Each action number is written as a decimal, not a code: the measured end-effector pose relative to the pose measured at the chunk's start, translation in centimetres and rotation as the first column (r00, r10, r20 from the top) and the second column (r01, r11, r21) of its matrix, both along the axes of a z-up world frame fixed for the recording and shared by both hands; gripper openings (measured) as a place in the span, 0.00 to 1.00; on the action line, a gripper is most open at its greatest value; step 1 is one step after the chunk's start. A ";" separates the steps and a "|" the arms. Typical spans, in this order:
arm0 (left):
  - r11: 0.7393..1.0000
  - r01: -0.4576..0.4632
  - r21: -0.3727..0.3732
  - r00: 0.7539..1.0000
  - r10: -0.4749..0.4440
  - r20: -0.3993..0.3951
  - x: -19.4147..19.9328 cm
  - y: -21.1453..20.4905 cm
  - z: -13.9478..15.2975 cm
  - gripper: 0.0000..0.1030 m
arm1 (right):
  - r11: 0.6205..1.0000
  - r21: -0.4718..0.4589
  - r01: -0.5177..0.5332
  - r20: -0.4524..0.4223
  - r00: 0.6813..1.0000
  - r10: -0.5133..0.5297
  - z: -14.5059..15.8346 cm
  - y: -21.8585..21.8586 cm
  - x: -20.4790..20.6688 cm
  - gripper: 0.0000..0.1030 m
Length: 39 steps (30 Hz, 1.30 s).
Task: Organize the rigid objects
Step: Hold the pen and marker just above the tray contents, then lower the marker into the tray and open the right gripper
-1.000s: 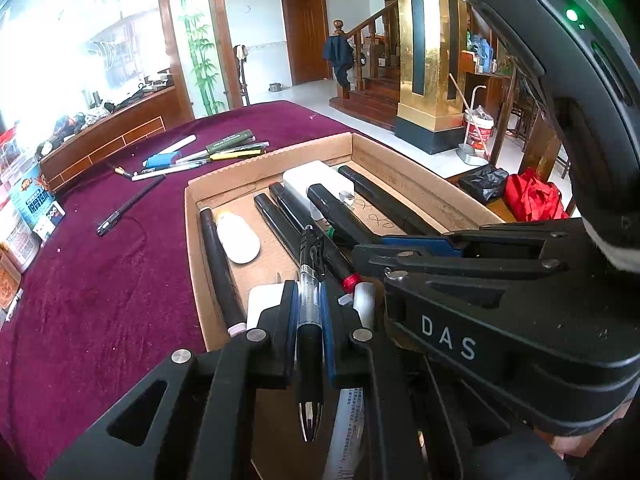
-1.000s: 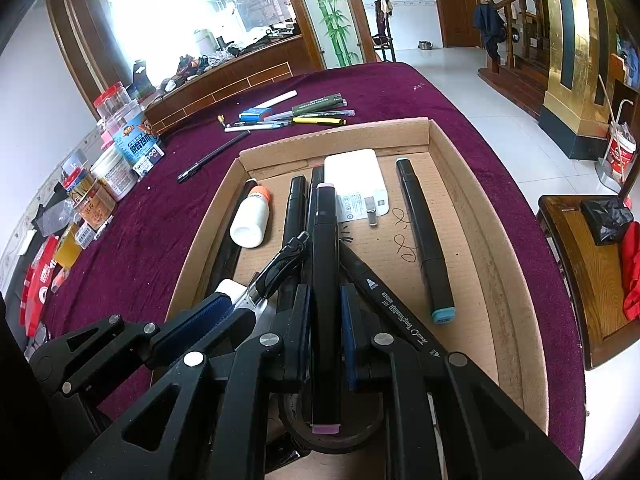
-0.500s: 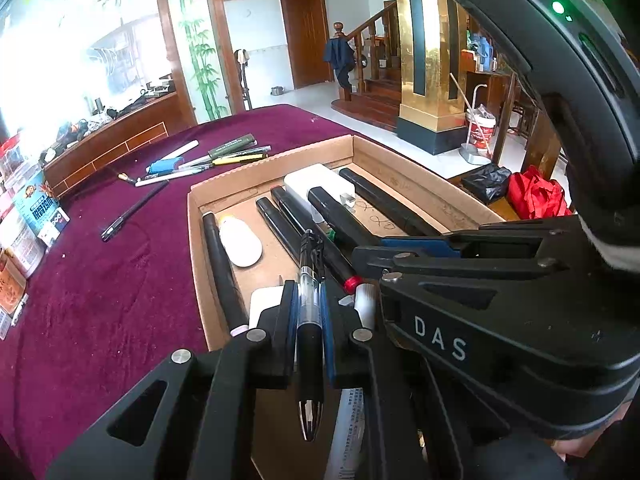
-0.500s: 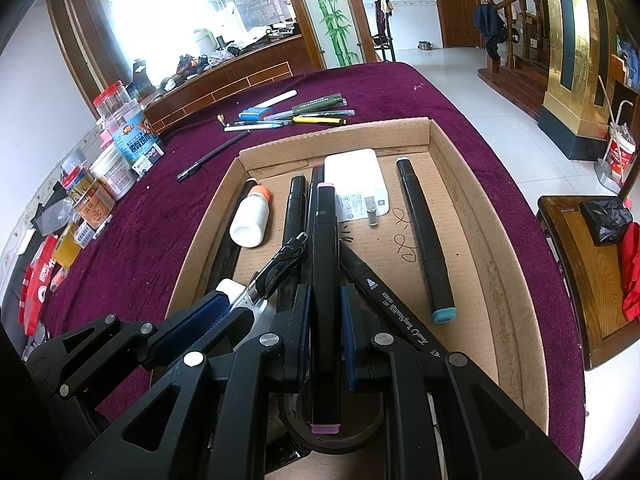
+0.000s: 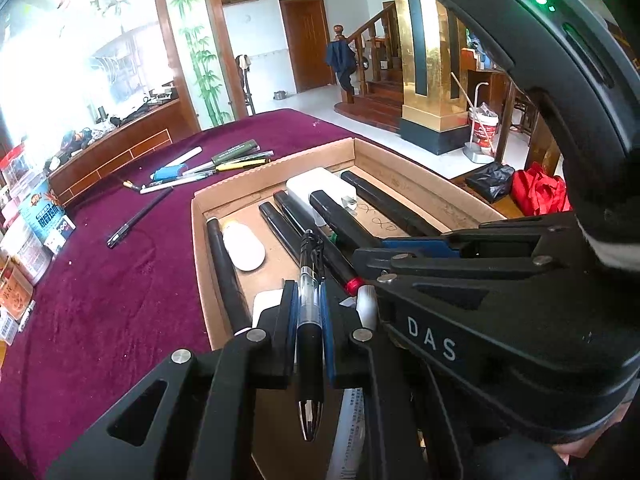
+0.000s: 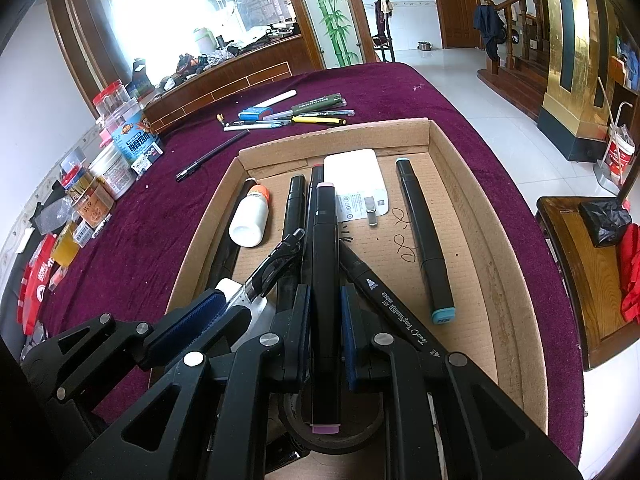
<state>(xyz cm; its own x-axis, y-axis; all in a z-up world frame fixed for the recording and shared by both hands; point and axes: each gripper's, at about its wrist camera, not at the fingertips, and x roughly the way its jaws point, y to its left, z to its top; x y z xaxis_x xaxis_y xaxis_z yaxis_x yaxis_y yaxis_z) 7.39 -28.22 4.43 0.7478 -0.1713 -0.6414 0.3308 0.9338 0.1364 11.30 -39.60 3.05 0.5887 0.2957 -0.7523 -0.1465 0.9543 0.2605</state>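
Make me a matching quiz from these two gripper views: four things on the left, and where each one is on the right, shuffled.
Things
1. gel pen
2. pink-capped marker
3. white bottle
4. yellow pen

Places
A. lying in the cardboard box, no gripper on it
B. on the purple cloth beyond the box
C. clamped in the left gripper
D. clamped in the right gripper

Pairs: 1-C, 2-D, 3-A, 4-B
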 end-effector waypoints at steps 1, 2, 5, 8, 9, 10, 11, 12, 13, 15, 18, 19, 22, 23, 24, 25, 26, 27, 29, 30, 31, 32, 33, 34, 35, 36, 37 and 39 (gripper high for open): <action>1.000 0.000 0.000 1.000 0.000 0.000 0.0 0.0 0.0 0.08 | 1.000 0.000 0.000 0.001 1.000 0.000 0.0 0.0 0.0 0.12; 1.000 0.000 0.000 1.000 0.000 0.001 0.0 0.0 0.0 0.08 | 1.000 0.000 0.000 0.000 1.000 0.000 0.0 0.0 0.0 0.12; 1.000 0.000 0.003 1.000 0.000 0.005 0.0 0.0 0.0 0.08 | 1.000 0.000 0.000 0.000 1.000 0.000 0.0 0.0 0.0 0.12; 1.000 -0.001 0.002 1.000 0.001 0.005 0.0 0.0 0.0 0.08 | 1.000 0.000 0.000 0.000 1.000 0.000 0.0 0.0 0.0 0.12; 1.000 0.000 0.003 1.000 0.000 0.005 0.0 0.0 0.0 0.08 | 1.000 0.000 0.000 0.000 1.000 0.000 0.1 0.0 0.0 0.12; 1.000 0.000 0.003 1.000 0.000 0.005 0.0 0.0 0.0 0.08 | 1.000 0.000 0.001 0.000 1.000 -0.001 0.1 0.0 0.0 0.12; 1.000 0.000 0.003 1.000 0.000 0.005 0.0 0.0 0.0 0.08 | 1.000 0.000 0.001 0.000 1.000 -0.001 0.1 0.1 0.0 0.12; 1.000 0.000 0.003 1.000 0.000 0.005 0.0 0.0 0.0 0.08 | 1.000 0.000 0.000 0.000 1.000 0.000 0.1 0.0 0.0 0.12; 1.000 0.000 0.002 1.000 0.000 0.005 0.0 0.0 0.0 0.08 | 1.000 0.000 0.000 0.000 1.000 0.000 0.1 0.1 0.0 0.12; 1.000 -0.001 0.003 1.000 0.001 0.006 0.0 0.0 0.0 0.08 | 1.000 0.000 -0.001 0.000 1.000 0.001 0.1 0.1 0.0 0.12; 1.000 -0.001 0.004 1.000 0.001 0.011 -0.1 0.0 0.0 0.08 | 1.000 -0.001 -0.001 0.000 1.000 0.001 -0.1 0.1 0.0 0.12; 1.000 -0.002 0.004 1.000 0.002 0.011 -0.1 0.0 0.1 0.08 | 1.000 0.000 -0.001 -0.001 1.000 0.001 -0.1 0.0 0.0 0.12; 1.000 -0.002 0.006 1.000 0.002 0.012 -0.1 0.1 0.1 0.08 | 1.000 0.002 0.002 -0.001 1.000 -0.002 -0.2 -0.1 -0.1 0.13; 1.000 -0.003 0.006 1.000 0.003 0.012 -0.1 0.1 0.1 0.08 | 1.000 0.002 0.004 -0.001 1.000 -0.004 -0.3 -0.1 -0.1 0.14; 1.000 -0.003 0.007 1.000 0.003 0.013 -0.1 0.1 0.1 0.08 | 1.000 0.003 0.007 -0.001 1.000 -0.007 -0.3 -0.1 -0.1 0.15; 1.000 -0.004 0.008 1.000 0.004 0.013 -0.1 0.1 0.1 0.08 | 1.000 0.006 0.010 -0.002 1.000 -0.010 -0.4 -0.3 -0.1 0.19; 1.000 -0.004 0.010 1.000 0.004 0.013 -0.1 0.1 0.1 0.08 | 1.000 0.008 0.011 -0.001 1.000 -0.011 -0.3 -0.3 -0.1 0.22; 1.000 -0.004 0.010 1.000 0.004 0.013 -0.2 0.1 0.1 0.08 | 1.000 0.009 0.013 0.001 1.000 -0.013 -0.3 -0.4 -0.2 0.23; 1.000 -0.005 0.010 1.000 0.004 0.013 -0.2 0.1 0.1 0.08 | 1.000 0.006 0.014 0.004 1.000 -0.014 -0.1 -0.5 -0.3 0.27; 1.000 -0.005 0.009 1.000 0.005 0.014 -0.2 0.1 0.1 0.08 | 1.000 0.006 0.014 0.004 1.000 -0.014 -0.1 -0.4 -0.3 0.27; 1.000 -0.006 0.008 1.000 0.005 0.013 -0.2 0.1 0.1 0.08 | 1.000 0.006 0.013 0.004 1.000 -0.013 0.0 -0.4 -0.3 0.28; 1.000 -0.006 0.007 1.000 0.006 0.011 -0.1 0.0 0.1 0.09 | 1.000 0.006 0.014 0.003 1.000 -0.014 0.0 -0.5 -0.3 0.29; 1.000 -0.007 0.006 1.000 0.007 0.008 -0.1 0.0 0.1 0.09 | 1.000 0.005 0.014 0.004 1.000 -0.014 0.0 -0.5 -0.3 0.30; 1.000 -0.008 0.005 1.000 0.007 0.006 -0.1 0.0 0.1 0.09 | 1.000 0.006 0.015 0.005 1.000 -0.015 0.1 -0.5 -0.3 0.31; 1.000 -0.008 0.006 1.000 0.008 0.004 -0.1 0.0 0.1 0.10 | 1.000 0.006 0.016 0.007 1.000 -0.016 0.1 -0.5 -0.3 0.33; 1.000 -0.008 0.006 1.000 0.008 0.004 -0.1 0.0 0.1 0.12 | 1.000 0.005 0.016 0.008 1.000 -0.016 0.1 -0.5 -0.3 0.34; 1.000 -0.009 0.005 1.000 0.009 0.006 -0.1 0.0 0.1 0.16 | 1.000 0.003 0.016 0.009 1.000 -0.016 0.2 -0.5 -0.4 0.34; 1.000 -0.009 0.002 1.000 0.009 0.014 -0.2 0.0 0.2 0.27 | 1.000 0.002 0.017 0.011 1.000 -0.017 0.2 -0.4 -0.3 0.35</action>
